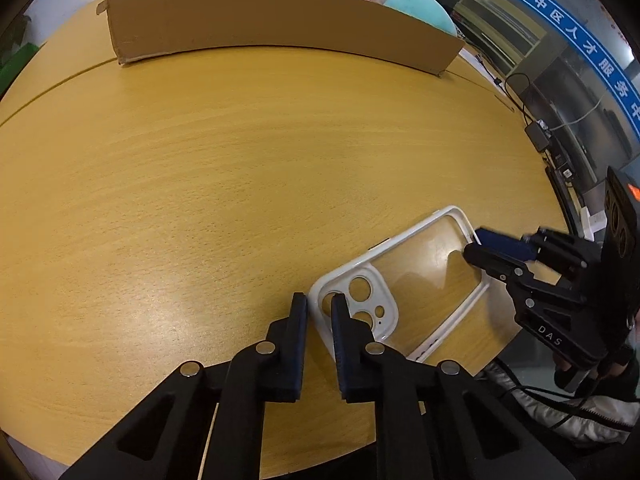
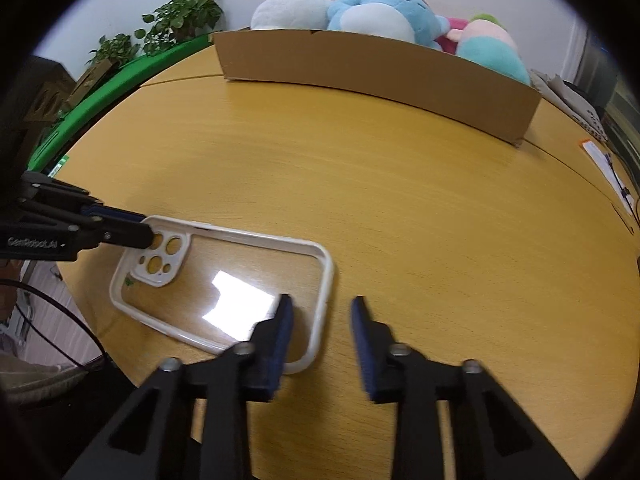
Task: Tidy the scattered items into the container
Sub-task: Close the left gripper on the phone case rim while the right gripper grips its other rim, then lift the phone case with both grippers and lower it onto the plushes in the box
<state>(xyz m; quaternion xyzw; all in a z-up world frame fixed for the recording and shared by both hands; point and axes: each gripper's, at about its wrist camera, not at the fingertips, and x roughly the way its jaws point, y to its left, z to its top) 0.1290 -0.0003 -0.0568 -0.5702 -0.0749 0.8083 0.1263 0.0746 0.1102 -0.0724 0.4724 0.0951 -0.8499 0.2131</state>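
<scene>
Left gripper (image 1: 319, 300) we hold clamped on the camera-end rim of the case (image 1: 420, 276). Our right gripper (image 1: 474, 246) pinches the rim at the opposite end. We see the case lying flat on the table (image 1: 200, 200), well apart from the box (image 1: 280, 28).

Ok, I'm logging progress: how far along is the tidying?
Done: nothing clearly; I can't tell what lies inside the cardboard box. In hand: the left gripper and right gripper pinch opposite ends of the phone case, which lies on the table. Remaining: lift it and carry it into the box.
</scene>
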